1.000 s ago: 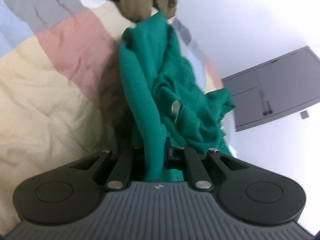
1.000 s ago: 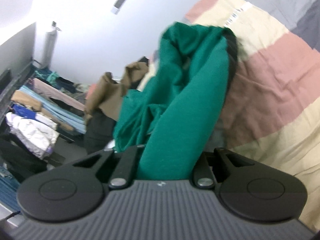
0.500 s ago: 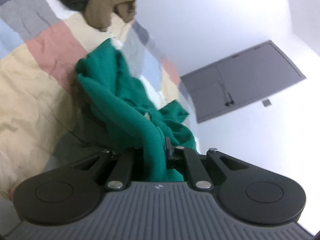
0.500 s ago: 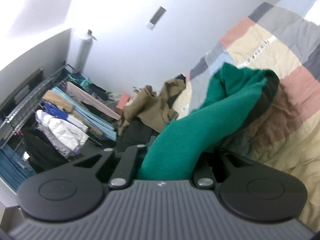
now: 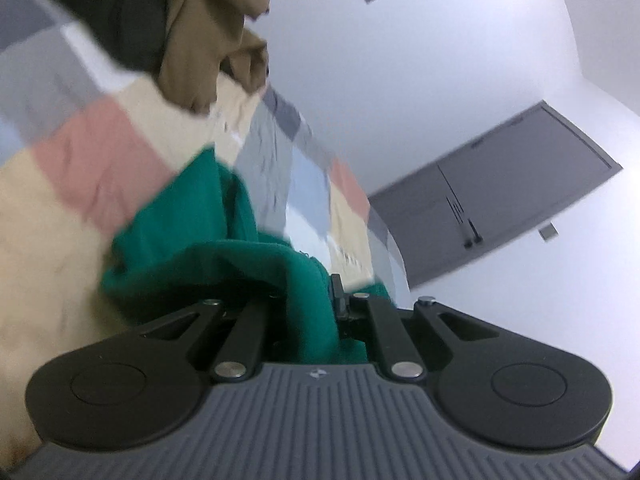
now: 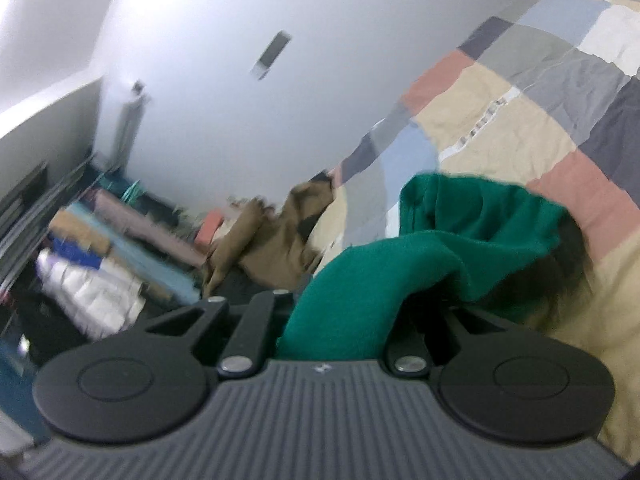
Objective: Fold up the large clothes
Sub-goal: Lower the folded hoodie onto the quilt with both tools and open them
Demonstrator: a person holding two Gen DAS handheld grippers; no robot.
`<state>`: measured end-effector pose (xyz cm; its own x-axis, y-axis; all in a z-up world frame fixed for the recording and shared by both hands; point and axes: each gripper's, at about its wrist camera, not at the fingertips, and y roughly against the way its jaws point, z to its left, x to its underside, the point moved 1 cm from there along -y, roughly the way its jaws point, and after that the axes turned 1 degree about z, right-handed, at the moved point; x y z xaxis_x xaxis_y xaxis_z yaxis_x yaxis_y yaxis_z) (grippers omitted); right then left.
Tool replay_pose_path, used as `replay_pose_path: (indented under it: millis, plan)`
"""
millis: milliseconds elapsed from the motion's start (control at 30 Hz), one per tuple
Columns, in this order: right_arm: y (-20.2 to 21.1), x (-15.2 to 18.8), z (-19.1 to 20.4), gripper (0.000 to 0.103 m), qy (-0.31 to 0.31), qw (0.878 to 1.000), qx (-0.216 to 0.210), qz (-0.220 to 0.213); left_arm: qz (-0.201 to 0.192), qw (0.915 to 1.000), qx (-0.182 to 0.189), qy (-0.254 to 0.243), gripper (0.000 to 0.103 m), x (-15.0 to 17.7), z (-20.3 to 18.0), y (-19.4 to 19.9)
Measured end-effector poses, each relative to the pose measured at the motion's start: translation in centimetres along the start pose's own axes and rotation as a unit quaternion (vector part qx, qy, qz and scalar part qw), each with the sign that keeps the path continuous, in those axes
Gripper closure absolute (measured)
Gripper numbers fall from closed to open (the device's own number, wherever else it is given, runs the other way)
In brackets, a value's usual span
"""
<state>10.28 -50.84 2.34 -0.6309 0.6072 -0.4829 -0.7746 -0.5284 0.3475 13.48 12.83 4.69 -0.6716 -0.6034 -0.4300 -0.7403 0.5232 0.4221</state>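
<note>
left gripper clamped on green garment | right gripper pinching the same green garment too | patchwork quilt underneath, brown clothes nearby

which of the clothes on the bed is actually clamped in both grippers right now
The green garment. It runs into the shut jaws of both the left gripper and right gripper; the brown garment lies loose on the patchwork quilt.
</note>
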Motion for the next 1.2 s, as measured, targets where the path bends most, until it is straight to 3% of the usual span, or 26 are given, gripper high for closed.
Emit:
replay_pose_path:
  millis: [300, 533, 700, 900, 1100, 1133, 1200]
  plan:
    - [-12.3, -6.4, -4.7, 0.085, -0.053, 0.996, 0.059, -0.028, -0.03, 0.9968, -0.058, -0.045, 0.092, -8.1, 0.6, -12.2]
    - [-18.4, -7.2, -10.1, 0.084, -0.03, 0.997, 0.07, -0.01, -0.029, 0.9951, -0.074, -0.06, 0.091, -9.6, 5.1, -20.4]
    - [-22.3, -6.3, -14.2, 0.085, -0.035, 0.997, 0.073, 0.006, 0.002, 0.993, -0.108, -0.048, 0.089, -10.0, 8.6, -24.7]
    - [-24.9, -6.5, -15.8, 0.085, -0.012, 0.997, 0.072, 0.02, 0.025, 0.9892, -0.138, -0.044, 0.088, -10.1, 11.0, -27.9]
    - [-24.5, -6.3, -16.0, 0.084, -0.012, 0.998, 0.059, 0.013, 0.015, 0.9857, -0.15, -0.074, 0.088, -9.7, 9.8, -27.8]
    - [-24.2, -6.2, -15.7, 0.083, -0.005, 0.998, 0.059, 0.011, 0.016, 0.9841, -0.155, -0.085, 0.086, -9.5, 9.3, -27.5]
    - [-23.4, -6.1, -14.7, 0.078, 0.009, 0.998, 0.061, 0.01, 0.017, 0.9816, -0.162, -0.099, 0.066, -9.1, 8.1, -26.8]
